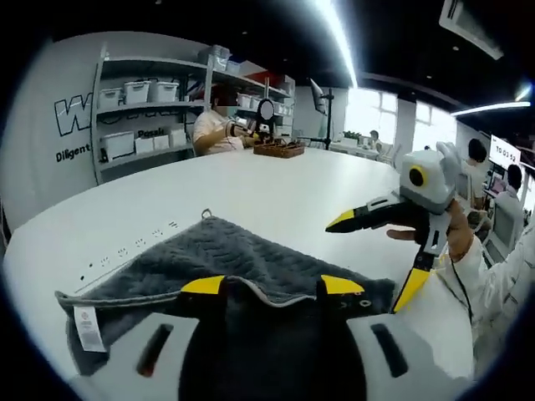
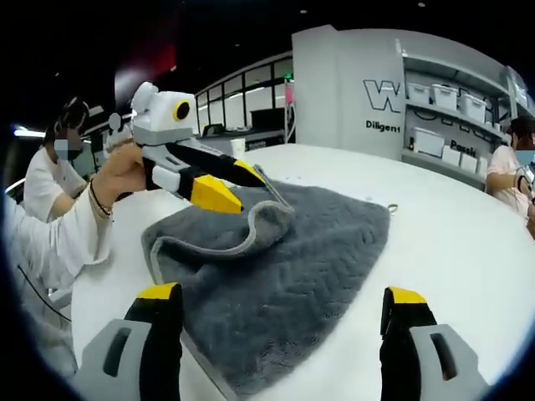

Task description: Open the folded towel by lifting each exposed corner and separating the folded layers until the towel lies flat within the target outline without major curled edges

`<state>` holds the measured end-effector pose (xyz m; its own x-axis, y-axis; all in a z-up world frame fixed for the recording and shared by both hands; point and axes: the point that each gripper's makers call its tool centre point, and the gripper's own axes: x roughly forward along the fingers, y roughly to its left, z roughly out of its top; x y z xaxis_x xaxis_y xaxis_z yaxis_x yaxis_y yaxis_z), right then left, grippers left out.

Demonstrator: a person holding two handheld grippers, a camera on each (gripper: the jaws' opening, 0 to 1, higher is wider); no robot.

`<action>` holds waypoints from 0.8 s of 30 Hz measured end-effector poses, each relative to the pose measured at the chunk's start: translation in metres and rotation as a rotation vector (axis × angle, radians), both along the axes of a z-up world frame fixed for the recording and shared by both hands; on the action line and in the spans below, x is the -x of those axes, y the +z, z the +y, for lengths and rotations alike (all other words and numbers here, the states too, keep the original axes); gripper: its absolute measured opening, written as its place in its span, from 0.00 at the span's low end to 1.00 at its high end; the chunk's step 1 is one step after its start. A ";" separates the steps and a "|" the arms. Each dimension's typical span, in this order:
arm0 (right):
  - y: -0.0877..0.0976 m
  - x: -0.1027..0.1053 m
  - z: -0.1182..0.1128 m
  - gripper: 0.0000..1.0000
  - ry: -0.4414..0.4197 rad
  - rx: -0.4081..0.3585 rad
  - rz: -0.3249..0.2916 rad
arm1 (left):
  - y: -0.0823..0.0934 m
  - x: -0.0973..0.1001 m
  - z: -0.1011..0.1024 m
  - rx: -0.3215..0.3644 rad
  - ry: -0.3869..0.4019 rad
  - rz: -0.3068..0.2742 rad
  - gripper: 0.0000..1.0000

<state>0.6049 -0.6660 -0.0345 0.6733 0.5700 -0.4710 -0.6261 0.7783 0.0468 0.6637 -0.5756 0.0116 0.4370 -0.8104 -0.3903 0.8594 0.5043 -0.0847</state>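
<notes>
A grey towel point(image 1: 209, 251) lies on the white table point(image 1: 276, 184), with a white care label point(image 1: 86, 327) at its near corner. My left gripper point(image 1: 272, 286) is shut on a bunched fold of the towel, which fills the gap between its jaws. In the right gripper view the left gripper point(image 2: 251, 195) holds the towel's point(image 2: 318, 251) hemmed edge lifted and curled over. My right gripper point(image 2: 281, 292) stands wide open above the towel's near side, touching nothing. In the left gripper view the right gripper point(image 1: 368, 266) hovers open beyond the towel's right end, held by a hand point(image 1: 458, 238).
Shelves with white bins point(image 1: 142, 92) stand against the back wall. A person point(image 1: 219, 125) sits at the table's far edge beside a brown basket point(image 1: 278, 149). More people sit at desks on the right point(image 1: 478, 154). A sleeve point(image 2: 50, 242) shows by the table's edge.
</notes>
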 end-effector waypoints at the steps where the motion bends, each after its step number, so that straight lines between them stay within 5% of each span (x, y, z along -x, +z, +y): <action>1: 0.000 0.000 0.000 0.99 -0.001 -0.002 0.000 | 0.001 0.002 0.004 -0.002 -0.001 0.000 0.52; 15: -0.002 -0.001 -0.002 0.99 -0.004 0.015 0.000 | -0.002 0.045 0.076 -0.083 0.016 0.000 0.91; 24: 0.000 0.003 0.001 0.99 -0.001 0.058 -0.010 | -0.017 0.055 0.126 -0.120 0.071 0.002 0.99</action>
<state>0.6021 -0.6654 -0.0350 0.6786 0.5415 -0.4963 -0.6257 0.7800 -0.0044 0.6082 -0.4496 -0.0057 0.4907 -0.7248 -0.4836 0.8212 0.5702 -0.0213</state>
